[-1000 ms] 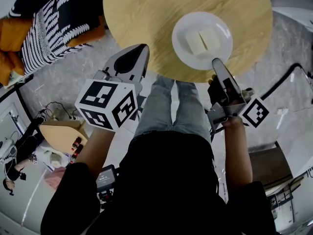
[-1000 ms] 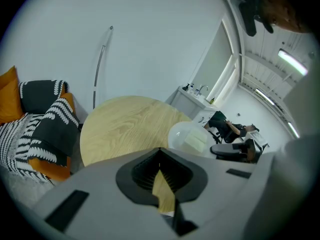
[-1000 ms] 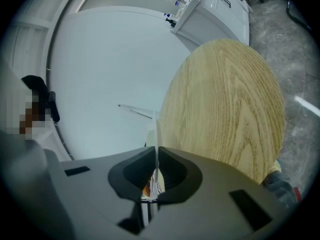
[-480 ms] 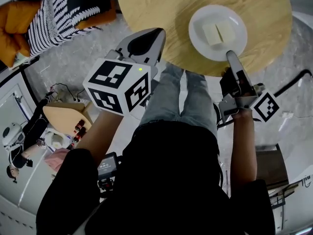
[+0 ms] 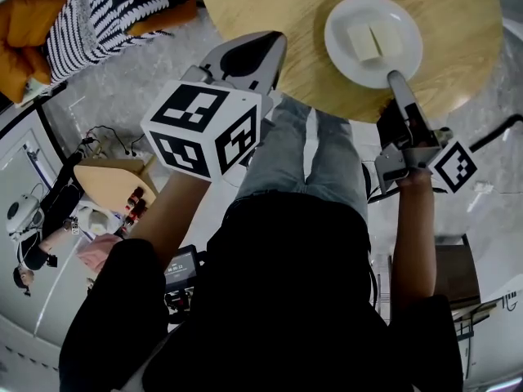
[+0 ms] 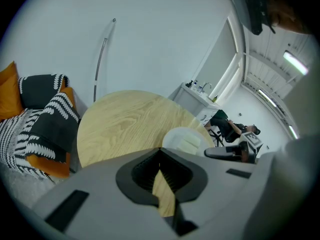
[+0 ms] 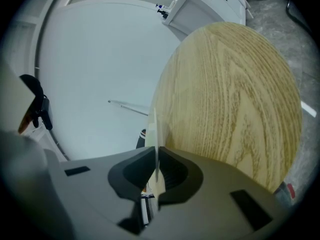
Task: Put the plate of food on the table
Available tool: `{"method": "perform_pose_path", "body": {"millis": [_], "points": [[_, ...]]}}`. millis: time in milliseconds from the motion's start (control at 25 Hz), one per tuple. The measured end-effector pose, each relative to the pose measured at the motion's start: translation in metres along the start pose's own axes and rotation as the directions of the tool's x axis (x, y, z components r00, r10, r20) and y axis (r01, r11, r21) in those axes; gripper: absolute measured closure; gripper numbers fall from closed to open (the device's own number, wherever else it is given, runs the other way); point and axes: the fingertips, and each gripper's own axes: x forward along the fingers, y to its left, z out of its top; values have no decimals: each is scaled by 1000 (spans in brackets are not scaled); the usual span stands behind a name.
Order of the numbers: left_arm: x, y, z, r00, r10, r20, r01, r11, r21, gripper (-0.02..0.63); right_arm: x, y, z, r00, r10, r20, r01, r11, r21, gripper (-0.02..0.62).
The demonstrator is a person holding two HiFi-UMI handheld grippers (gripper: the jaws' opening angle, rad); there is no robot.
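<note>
Over the last second the plate [image 5: 350, 16] has crept slightly further in from the near edge of the round counter [image 5: 278, 6]. The food [image 5: 374, 41], two pale blocks, has not shifted on it. The right gripper [image 5: 395, 80] stays clamped on the plate's near rim, which shows edge-on between the jaws in its own view. I cannot tell if the plate base touches the wood yet. My reading: placement is nearly done, with setting down and release left.

The left gripper [image 5: 265, 47] has come up to the counter edge, with its jaws together and nothing in them.

Around: striped cushions [image 5: 90, 15] at upper left, a small wooden stool [image 5: 110, 182] and cables [image 5: 102, 141] on the floor. Nothing else is on the counter near the plate.
</note>
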Motion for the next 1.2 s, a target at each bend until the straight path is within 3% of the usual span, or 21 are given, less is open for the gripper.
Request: {"method": "perform_pose_path", "body": {"millis": [920, 1200], "points": [[1, -11, 0, 999, -26, -20, 26, 1000, -5, 600, 2, -2, -1, 999, -46, 9, 46, 998, 44, 574], [3, -17, -1, 999, -35, -20, 35, 999, -6, 601, -2, -16, -3, 992, -128, 0, 128, 989, 74, 572]]}}
